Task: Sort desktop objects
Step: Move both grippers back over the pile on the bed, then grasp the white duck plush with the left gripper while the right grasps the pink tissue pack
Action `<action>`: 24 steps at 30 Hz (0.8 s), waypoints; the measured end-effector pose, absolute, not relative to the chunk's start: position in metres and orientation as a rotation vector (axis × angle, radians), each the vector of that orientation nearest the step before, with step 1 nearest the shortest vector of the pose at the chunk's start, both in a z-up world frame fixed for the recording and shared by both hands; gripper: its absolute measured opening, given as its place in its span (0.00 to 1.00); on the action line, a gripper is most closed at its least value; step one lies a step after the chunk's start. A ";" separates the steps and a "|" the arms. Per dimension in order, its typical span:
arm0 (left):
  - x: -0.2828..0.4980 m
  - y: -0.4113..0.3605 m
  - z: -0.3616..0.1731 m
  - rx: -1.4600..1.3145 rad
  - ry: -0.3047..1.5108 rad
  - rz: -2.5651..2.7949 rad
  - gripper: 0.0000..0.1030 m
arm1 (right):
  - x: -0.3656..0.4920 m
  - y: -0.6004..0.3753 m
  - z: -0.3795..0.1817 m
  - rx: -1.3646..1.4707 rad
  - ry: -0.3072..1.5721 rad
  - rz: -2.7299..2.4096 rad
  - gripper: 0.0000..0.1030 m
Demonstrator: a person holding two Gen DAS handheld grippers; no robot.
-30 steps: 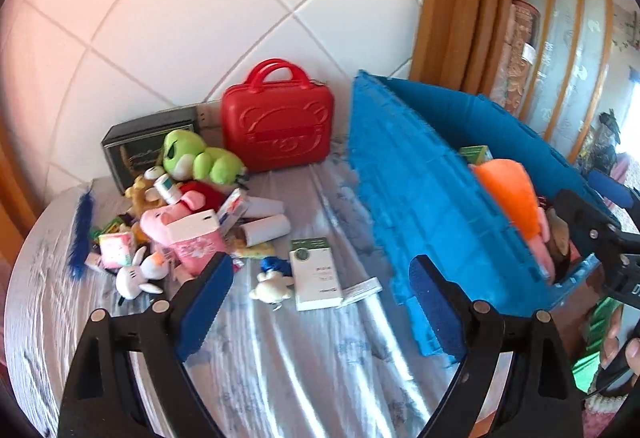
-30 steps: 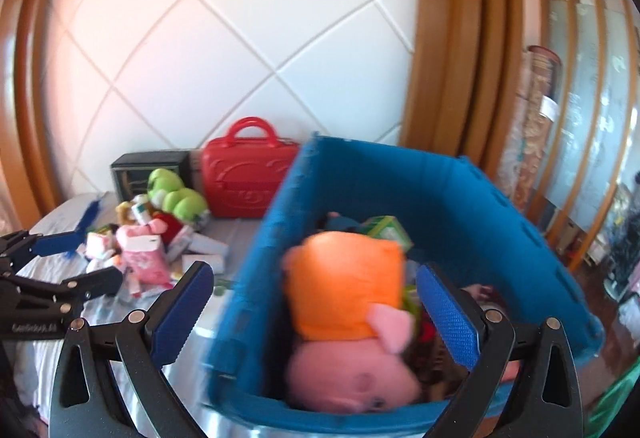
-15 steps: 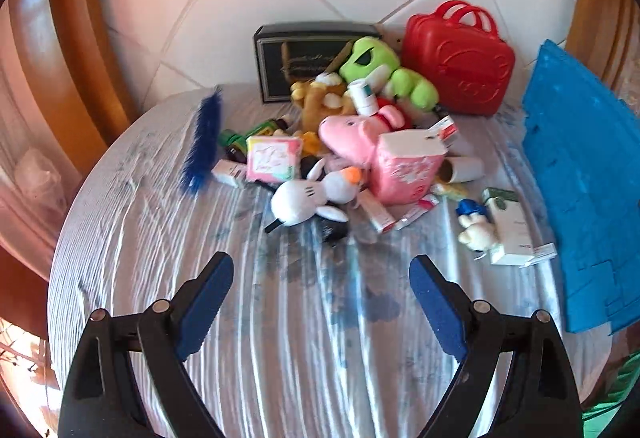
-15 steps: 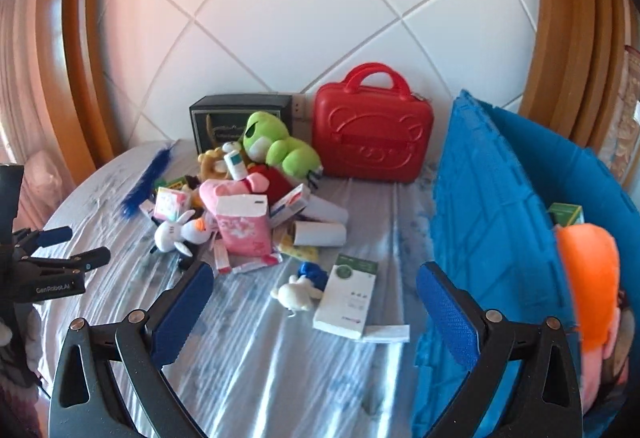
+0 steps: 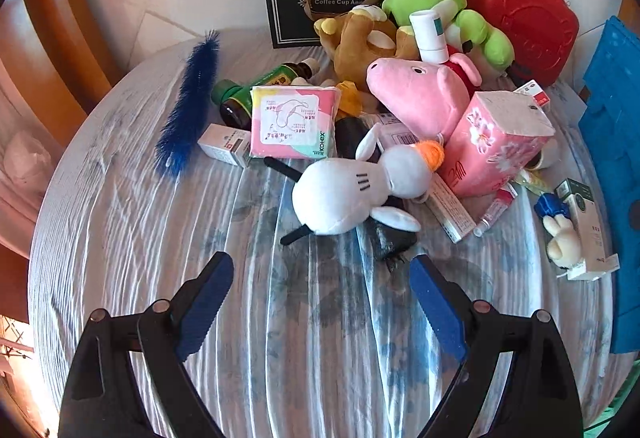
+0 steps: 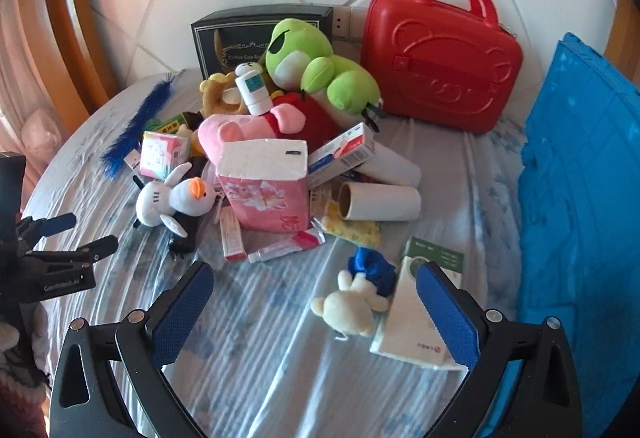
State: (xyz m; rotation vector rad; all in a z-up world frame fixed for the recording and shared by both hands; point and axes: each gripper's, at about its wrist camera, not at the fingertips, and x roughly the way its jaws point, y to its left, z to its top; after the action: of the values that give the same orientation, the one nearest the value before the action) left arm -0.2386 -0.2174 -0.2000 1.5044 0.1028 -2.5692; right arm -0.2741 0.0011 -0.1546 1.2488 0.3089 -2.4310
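A: Since a second ago both views have swung off the blue plastic crate [image 6: 580,197] and come down over the heap on the round, cloth-covered table [image 5: 120,238].

B: And the jaws?

A: The left gripper [image 5: 320,302] has its jaws wide apart with nothing between them; the right gripper [image 6: 314,312] is the same, hanging over the small cream plush bear with a blue cap [image 6: 352,302].

B: What does the left one face?

A: The white plush rabbit with an orange tuft [image 5: 356,185], at the heap's near side, about mid-table, just beyond the fingertips.

B: How would it handle?

A: Light and soft, I'd judge, not fragile or slippery. It squashes, so the round body is the place to grip, not an ear.

B: Which way does it lie?

A: On its side. Its long axis runs across the left view, head toward the pink tissue pack [image 5: 496,141], body toward the table's left edge.
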 end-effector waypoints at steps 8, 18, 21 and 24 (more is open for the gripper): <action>-0.299 -0.226 -0.247 1.599 0.030 -2.555 0.88 | -0.344 -0.047 -0.206 1.348 0.283 -2.355 1.00; -0.325 -0.230 -0.266 1.670 0.246 -2.623 0.81 | -0.376 -0.082 -0.246 1.421 0.265 -2.304 1.00; -0.325 -0.226 -0.263 1.644 0.284 -2.609 0.72 | -0.379 -0.084 -0.251 1.426 0.253 -2.309 1.00; -0.321 -0.219 -0.255 1.610 0.266 -2.604 0.69 | -0.380 -0.081 -0.250 1.420 0.234 -2.327 1.00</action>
State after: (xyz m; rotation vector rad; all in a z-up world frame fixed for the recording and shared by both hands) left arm -0.3206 -0.2194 -0.2553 1.6103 0.2663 -2.6041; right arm -0.3800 -0.0807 -0.2505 1.4204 0.2336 -2.3274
